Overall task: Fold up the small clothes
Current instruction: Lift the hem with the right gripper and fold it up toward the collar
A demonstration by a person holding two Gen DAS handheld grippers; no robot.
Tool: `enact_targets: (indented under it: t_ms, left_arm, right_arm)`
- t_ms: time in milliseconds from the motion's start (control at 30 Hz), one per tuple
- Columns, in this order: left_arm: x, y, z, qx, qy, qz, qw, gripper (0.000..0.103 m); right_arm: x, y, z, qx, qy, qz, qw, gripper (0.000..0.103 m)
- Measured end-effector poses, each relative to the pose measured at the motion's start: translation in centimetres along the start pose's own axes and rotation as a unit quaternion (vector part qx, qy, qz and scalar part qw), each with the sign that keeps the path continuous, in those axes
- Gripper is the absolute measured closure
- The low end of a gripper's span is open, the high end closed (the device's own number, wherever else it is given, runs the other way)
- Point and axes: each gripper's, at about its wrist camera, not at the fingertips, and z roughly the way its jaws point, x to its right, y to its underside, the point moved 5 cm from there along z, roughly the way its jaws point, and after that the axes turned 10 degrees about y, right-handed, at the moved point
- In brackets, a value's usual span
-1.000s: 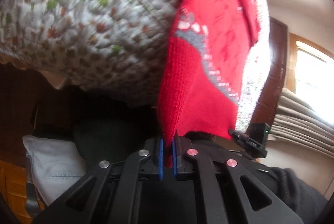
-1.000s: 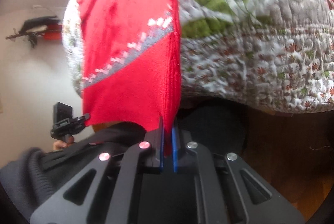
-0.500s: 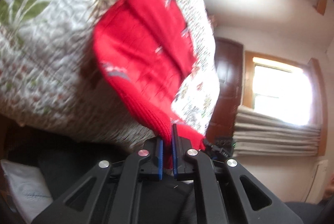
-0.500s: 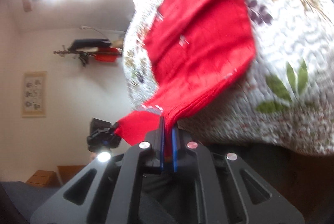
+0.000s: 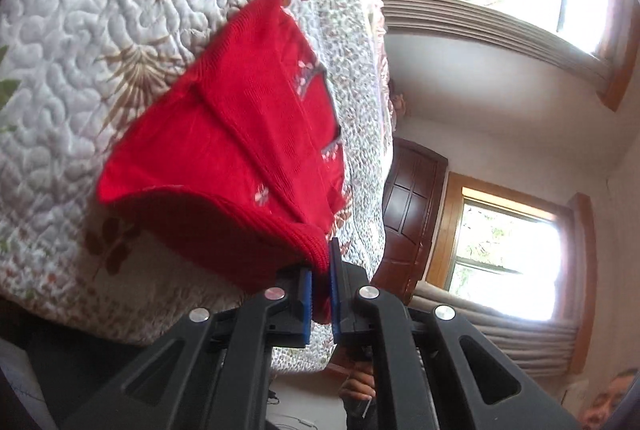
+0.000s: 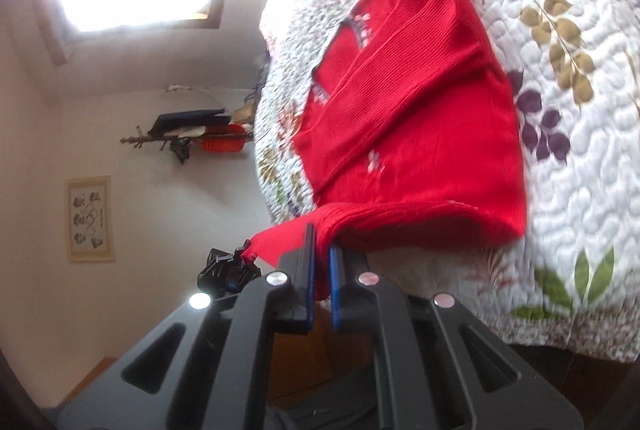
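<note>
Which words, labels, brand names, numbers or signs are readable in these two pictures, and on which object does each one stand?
No text can be read in either view.
Framed picture on the wall: it shows only small dark figures; any caption is too small and blurred to read.
Red sweater: only a white and grey knitted pattern, no letters.
Quilt: only a leaf print.
Left gripper and right gripper: no markings visible.

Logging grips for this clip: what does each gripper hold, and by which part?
Both the left gripper and right gripper pinch the red sweater's near hem edge.
</note>
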Motion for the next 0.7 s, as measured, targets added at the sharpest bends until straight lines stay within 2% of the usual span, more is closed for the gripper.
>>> enact_targets:
  t_ms: [300,533,633,700]
  left_arm:
    - [-3.5,-7.2,5.3,-0.022,-0.043,-0.044,0.9979,0.096]
    - [-6.5,-10.1,8.4,-0.042,-0.076,-0.068,0.9939,0.096]
    - [-7.2,-10.8,9.1,-0.042,-0.083,-0.076,0.9928,0.089]
    - [-7.4,-11.4,9.5,-0.044,-0.086,-0.073,0.9927,0.081]
  right_arm:
    - [1.4,-6.2,4.8,0.007,0.051,0.033,0.998,0.099]
    - [4.7,-9.5,7.9,-0.001,0.093,0.07,0.993,0.098]
    - [5.7,-10.4,8.6,-0.004,0.102,0.079,0.992,0.093]
    - [6.0,-10.8,8.7,-0.007,0.105,0.079,0.991,0.089]
